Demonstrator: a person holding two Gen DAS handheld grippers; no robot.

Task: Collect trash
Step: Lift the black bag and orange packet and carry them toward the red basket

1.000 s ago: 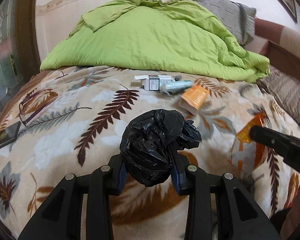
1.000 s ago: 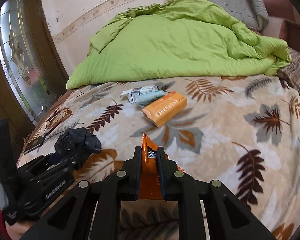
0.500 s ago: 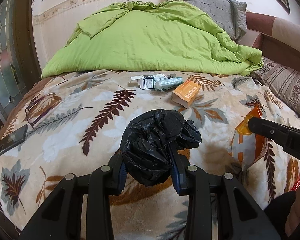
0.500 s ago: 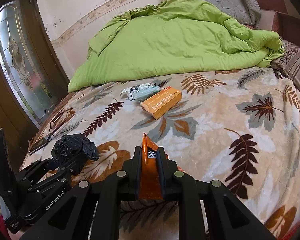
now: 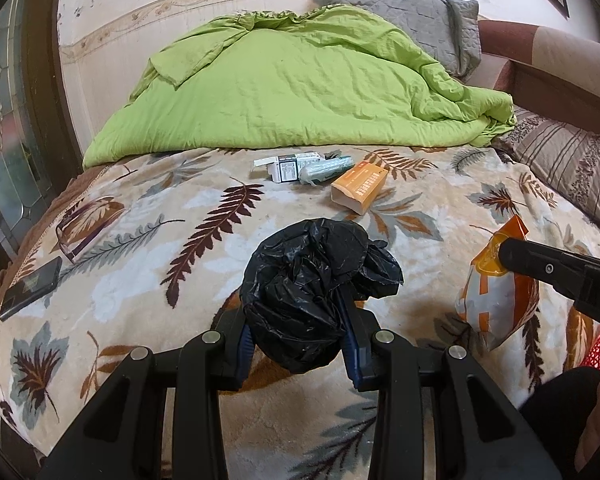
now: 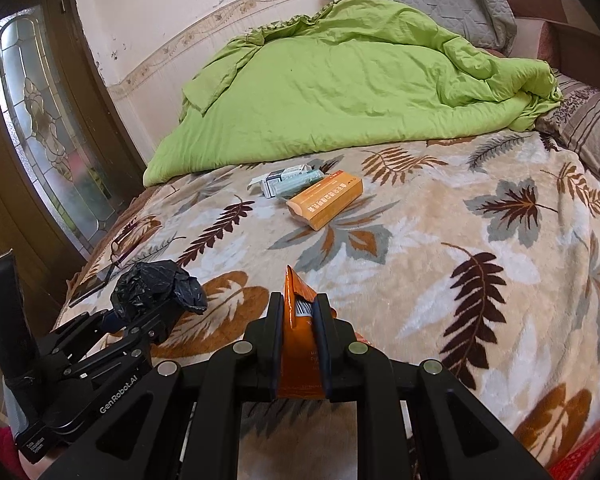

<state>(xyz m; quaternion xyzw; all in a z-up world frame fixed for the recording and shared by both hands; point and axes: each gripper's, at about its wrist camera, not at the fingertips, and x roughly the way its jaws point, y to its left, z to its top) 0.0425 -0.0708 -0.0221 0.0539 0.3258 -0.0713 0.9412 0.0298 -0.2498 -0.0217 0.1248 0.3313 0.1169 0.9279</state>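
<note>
Bedspread (image 5: pixel 112 264) recedes: both loads pulled back toward the near edge
Left gripper (image 5: pixel 300 340) clamps black bag wad (image 5: pixel 316 292), right gripper (image 6: pixel 300 320) pinches orange wrapper (image 6: pixel 298 344); boxes (image 5: pixel 358 188) remain uncollected, next bin them

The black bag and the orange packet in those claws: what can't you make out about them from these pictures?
- Black bag, both views: crumpled, so any contents are hidden.
- Orange packet, right wrist view: fingers cover its sides; print too small to read.
- Red basket, left wrist view: cut off by the edge.
</note>
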